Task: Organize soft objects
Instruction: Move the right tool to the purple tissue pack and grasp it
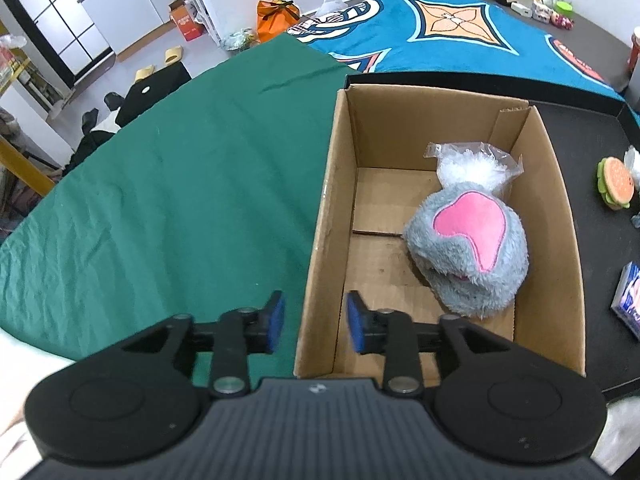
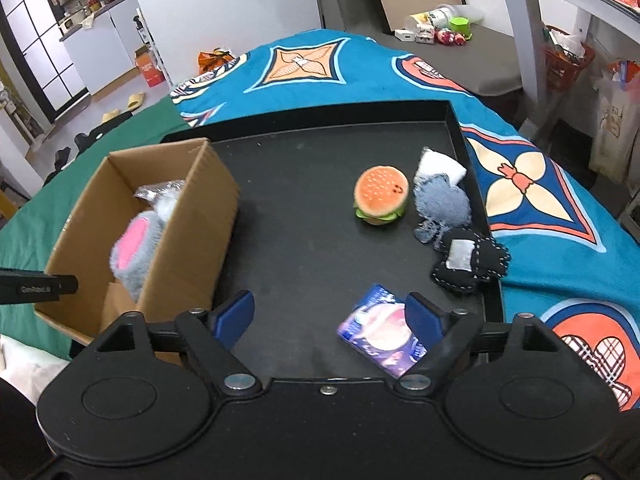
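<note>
A: Where are the soft toys?

B: I see the gray plush (image 1: 468,248) in the cardboard box (image 1: 320,216), right of center. The burger toy (image 2: 381,195) sits on the black tray (image 2: 304,216), upper middle.

A: My hand-held grippers?

B: Left hand-held gripper (image 1: 316,322) and right hand-held gripper (image 2: 330,320) are both open and hold nothing.

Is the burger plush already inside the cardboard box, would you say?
No, the burger plush sits on the black tray, outside the cardboard box.
</note>
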A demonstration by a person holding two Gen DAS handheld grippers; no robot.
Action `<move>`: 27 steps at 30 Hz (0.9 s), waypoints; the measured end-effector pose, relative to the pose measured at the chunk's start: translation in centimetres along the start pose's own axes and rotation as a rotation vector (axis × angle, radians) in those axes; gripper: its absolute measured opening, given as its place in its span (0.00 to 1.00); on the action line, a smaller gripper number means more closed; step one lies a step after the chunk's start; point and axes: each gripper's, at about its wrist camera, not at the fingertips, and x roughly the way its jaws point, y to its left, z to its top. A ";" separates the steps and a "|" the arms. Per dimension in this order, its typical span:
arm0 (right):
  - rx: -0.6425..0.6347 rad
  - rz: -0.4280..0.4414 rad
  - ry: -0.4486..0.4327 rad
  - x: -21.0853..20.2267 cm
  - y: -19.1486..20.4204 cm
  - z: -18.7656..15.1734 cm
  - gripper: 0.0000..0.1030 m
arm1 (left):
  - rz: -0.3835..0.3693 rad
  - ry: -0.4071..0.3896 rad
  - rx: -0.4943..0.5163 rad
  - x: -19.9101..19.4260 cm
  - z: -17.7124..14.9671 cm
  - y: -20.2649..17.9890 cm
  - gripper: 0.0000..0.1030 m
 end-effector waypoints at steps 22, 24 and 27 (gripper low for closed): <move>-0.095 -0.036 0.074 3.5 -2.5 -3.1 0.89 | 0.088 0.006 0.073 -0.4 0.2 -1.8 0.53; -0.107 -0.034 0.078 3.8 -2.5 -3.3 0.89 | 0.091 0.004 0.076 -0.4 0.2 -1.9 0.53; -0.128 -0.053 0.087 4.4 -2.7 -3.6 0.89 | 0.094 0.006 0.078 -0.3 0.3 -2.2 0.53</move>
